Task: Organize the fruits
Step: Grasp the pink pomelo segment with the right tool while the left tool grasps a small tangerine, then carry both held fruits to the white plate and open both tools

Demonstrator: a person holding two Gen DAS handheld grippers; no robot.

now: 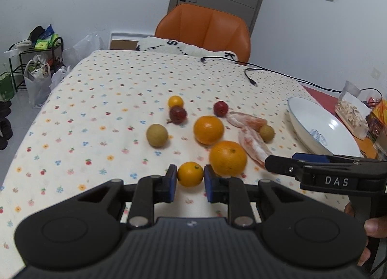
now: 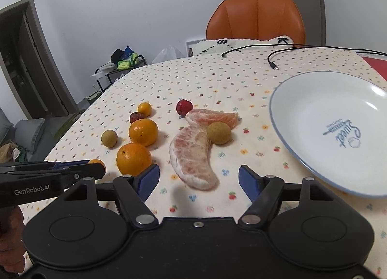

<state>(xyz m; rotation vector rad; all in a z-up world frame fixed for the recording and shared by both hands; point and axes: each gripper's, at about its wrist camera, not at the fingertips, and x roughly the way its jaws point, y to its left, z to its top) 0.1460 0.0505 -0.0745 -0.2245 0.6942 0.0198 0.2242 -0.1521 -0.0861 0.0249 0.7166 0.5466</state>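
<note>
My left gripper [image 1: 190, 177] is shut on a small orange fruit [image 1: 190, 174] that rests on the flowered tablecloth [image 1: 96, 100]. Just right of it lie two big oranges [image 1: 227, 158] [image 1: 208, 129]. My right gripper [image 2: 198, 172] is open, and the near end of a peeled pomelo segment [image 2: 191, 158] lies between its blue pads without touching them. A second segment [image 2: 212, 118], a tan round fruit [image 2: 219, 133] and a red fruit [image 2: 184, 107] lie beyond. The white plate [image 2: 314, 109] sits to the right with nothing in it.
Farther left lie another tan fruit [image 1: 157, 135], a dark red fruit [image 1: 178, 114] and a small yellow-orange one [image 1: 175, 101]. A black cable [image 1: 251, 78] runs across the far side of the table. An orange chair [image 1: 205, 27] stands behind it. A snack bag [image 1: 353, 112] sits past the plate.
</note>
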